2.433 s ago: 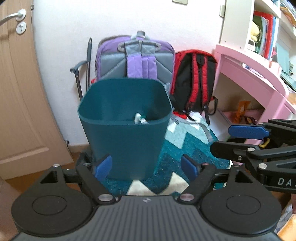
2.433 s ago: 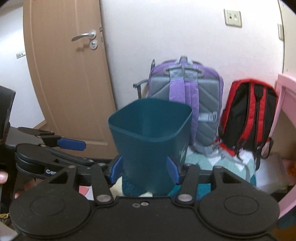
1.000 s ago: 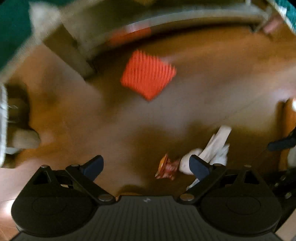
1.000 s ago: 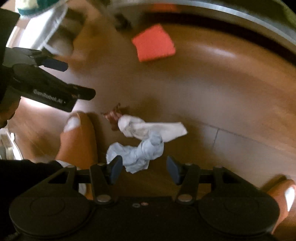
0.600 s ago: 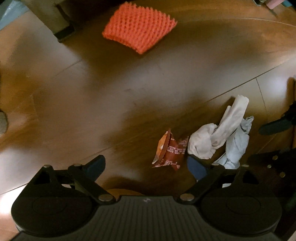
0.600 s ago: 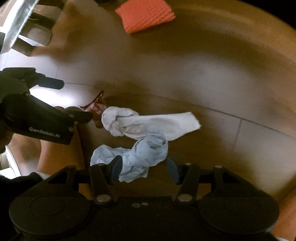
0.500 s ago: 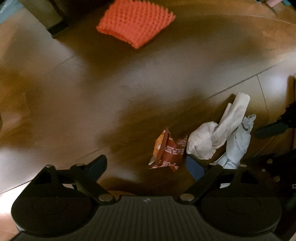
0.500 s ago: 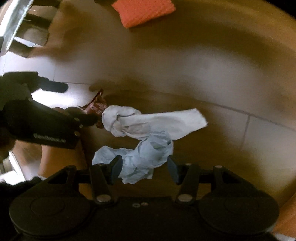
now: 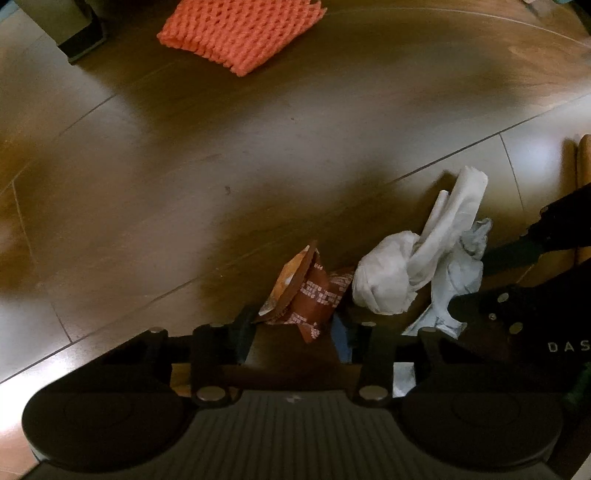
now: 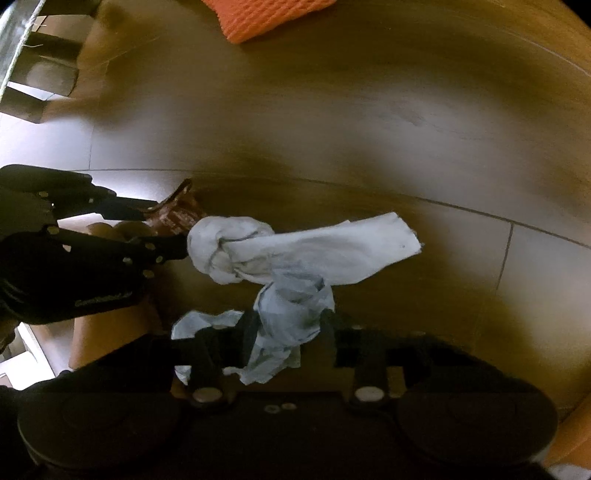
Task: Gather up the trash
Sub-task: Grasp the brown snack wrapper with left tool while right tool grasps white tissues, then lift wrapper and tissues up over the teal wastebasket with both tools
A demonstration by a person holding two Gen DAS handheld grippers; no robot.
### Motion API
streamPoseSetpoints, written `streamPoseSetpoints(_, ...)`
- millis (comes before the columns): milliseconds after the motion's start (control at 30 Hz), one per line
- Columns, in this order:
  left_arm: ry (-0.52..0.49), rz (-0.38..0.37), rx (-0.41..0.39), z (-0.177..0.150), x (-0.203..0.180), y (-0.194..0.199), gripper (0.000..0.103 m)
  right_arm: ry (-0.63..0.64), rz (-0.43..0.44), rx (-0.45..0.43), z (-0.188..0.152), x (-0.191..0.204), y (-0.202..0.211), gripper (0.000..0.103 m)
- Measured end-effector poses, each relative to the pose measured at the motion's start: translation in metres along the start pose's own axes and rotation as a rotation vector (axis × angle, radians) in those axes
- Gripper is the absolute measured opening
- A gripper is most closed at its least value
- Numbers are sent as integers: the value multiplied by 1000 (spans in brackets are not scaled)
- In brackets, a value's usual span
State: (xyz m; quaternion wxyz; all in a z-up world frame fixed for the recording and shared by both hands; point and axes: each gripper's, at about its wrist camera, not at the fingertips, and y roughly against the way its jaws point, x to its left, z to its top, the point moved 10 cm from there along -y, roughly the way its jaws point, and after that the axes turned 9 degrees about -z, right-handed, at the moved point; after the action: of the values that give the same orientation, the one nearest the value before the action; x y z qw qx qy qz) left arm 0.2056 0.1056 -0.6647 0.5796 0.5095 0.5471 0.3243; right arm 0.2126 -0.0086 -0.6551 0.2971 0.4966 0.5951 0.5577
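A crumpled brown snack wrapper (image 9: 308, 291) lies on the wooden floor. My left gripper (image 9: 295, 332) has closed around it, one finger on each side. Next to it lie a knotted white tissue (image 9: 413, 266) and a pale blue tissue (image 9: 461, 273). In the right wrist view my right gripper (image 10: 288, 325) has closed around the pale blue tissue (image 10: 291, 314), with the white tissue (image 10: 295, 254) just beyond. The left gripper (image 10: 162, 229) shows at the left of that view, at the wrapper (image 10: 177, 214).
An orange foam net sleeve (image 9: 240, 29) lies on the floor further away, also in the right wrist view (image 10: 266, 14). A furniture leg (image 9: 70, 29) stands at the far left. My bare foot (image 10: 110, 332) is near the left gripper.
Both grippers swung from the teal bin down to the floor, then closed in: the left around the wrapper, the right around the blue tissue.
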Motion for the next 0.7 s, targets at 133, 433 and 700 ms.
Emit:
streamPoseSetpoints(133,20,-7,12,-3,4,2,28,20,-2,-21,-4,1,12,22)
streamPoseSetpoints(433,72,-40,-57,-4,6,60,14,29,-16,-135,-17,-3,83,20)
streamPoseSetpoints(700,35,-7,-243,3,-15,170,13,40,-24,-317,-24,3,187,20)
